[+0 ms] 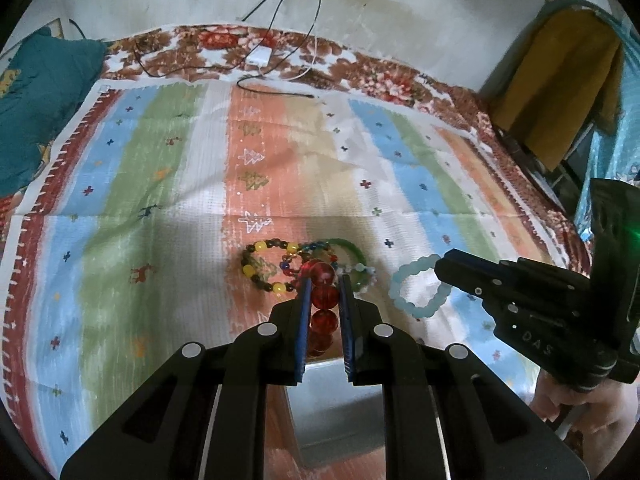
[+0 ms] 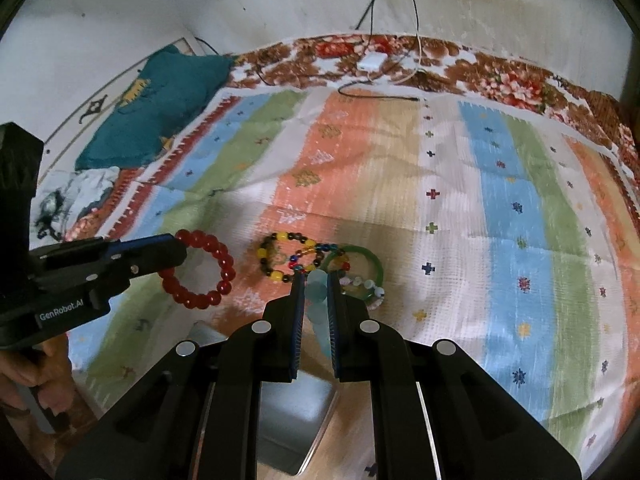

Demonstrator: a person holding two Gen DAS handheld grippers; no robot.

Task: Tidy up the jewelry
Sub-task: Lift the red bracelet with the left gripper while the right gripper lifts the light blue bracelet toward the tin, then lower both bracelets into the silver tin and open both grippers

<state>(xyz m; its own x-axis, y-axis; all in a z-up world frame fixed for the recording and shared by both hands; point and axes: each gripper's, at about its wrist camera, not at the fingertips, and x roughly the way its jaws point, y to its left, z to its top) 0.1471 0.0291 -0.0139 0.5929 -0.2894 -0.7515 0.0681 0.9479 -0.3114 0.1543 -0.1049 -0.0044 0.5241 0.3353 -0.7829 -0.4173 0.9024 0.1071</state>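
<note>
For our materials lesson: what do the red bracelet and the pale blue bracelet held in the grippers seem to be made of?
Red bracelet: likely glass or resin; its round beads are glossy and translucent with bright highlights. Pale blue bracelet: possibly frosted glass or stone; its beads look milky and matte, without sharp glints.

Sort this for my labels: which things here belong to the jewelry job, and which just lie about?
Job: red bead bracelet, pale blue bead bracelet, yellow-and-dark bead bracelet, green bangle, metal tray.
Lying about: teal pillow, white charger, striped cloth.
</note>
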